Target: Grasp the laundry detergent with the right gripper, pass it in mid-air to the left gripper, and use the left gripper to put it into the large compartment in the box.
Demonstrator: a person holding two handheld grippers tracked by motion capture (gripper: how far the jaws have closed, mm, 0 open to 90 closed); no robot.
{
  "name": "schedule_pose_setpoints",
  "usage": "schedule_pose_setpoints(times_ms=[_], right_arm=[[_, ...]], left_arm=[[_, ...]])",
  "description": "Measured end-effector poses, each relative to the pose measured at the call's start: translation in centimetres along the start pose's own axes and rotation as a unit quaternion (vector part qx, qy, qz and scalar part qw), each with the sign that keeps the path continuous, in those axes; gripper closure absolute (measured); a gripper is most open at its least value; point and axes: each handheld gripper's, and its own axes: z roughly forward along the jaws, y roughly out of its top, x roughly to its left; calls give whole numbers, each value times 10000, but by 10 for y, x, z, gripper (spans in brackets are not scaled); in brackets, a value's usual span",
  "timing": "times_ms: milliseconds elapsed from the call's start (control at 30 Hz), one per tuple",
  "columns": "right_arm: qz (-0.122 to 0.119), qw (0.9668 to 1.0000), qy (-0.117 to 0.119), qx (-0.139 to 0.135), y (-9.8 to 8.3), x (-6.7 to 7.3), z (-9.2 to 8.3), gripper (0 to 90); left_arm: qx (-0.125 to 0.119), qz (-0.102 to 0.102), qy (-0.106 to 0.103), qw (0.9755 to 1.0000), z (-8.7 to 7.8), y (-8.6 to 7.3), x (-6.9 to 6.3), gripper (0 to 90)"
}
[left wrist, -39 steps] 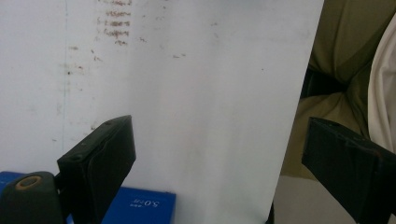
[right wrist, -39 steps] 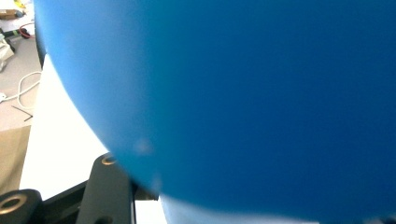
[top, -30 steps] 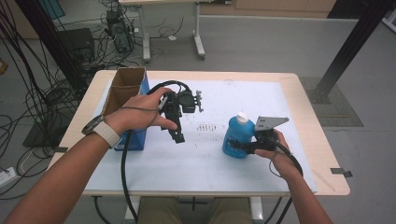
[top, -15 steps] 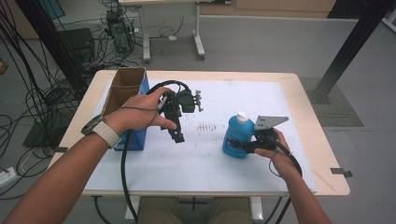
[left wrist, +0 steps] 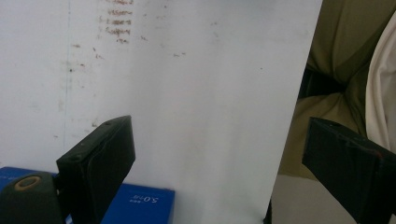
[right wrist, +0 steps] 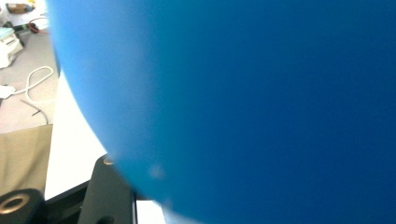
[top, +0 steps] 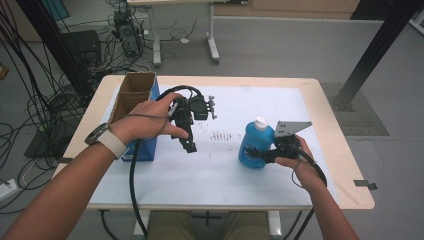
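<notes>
A blue bottle (top: 251, 144) with a white cap stands upright on the white table mat (top: 225, 172), right of centre. My right gripper (top: 258, 154) is shut on its lower body from the right side. In the right gripper view the blue bottle (right wrist: 261, 102) sits right up against the camera, and one black finger (right wrist: 109, 193) shows at the bottom left. My left gripper (top: 190, 145) hangs over the mat left of centre, pointing down and toward the person. In the left gripper view its jaws stand wide apart, and the left gripper (left wrist: 219, 163) holds nothing.
An open cardboard box with a blue side (top: 135, 97) stands at the table's left edge, just beside my left hand; the blue box (left wrist: 140, 205) also shows low in the left gripper view. Brown smudges (top: 222, 135) mark the mat between the grippers.
</notes>
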Motion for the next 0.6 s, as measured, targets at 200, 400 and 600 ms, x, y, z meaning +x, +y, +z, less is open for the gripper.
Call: schedule_pose_setpoints(times_ms=[200, 400, 600], right_arm=[[-141, 9998, 135, 28, 11, 5, -6, 439], [-246, 9993, 269, 78, 20, 9, -9, 439], [-332, 9982, 469, 165, 29, 12, -8, 439]], left_arm=[[-10, -10, 14, 10000, -3, 0, -3, 93], [-3, 16, 29, 10000, -6, 0, -6, 93], [-17, 12, 43, 10000, -10, -1, -7, 91]])
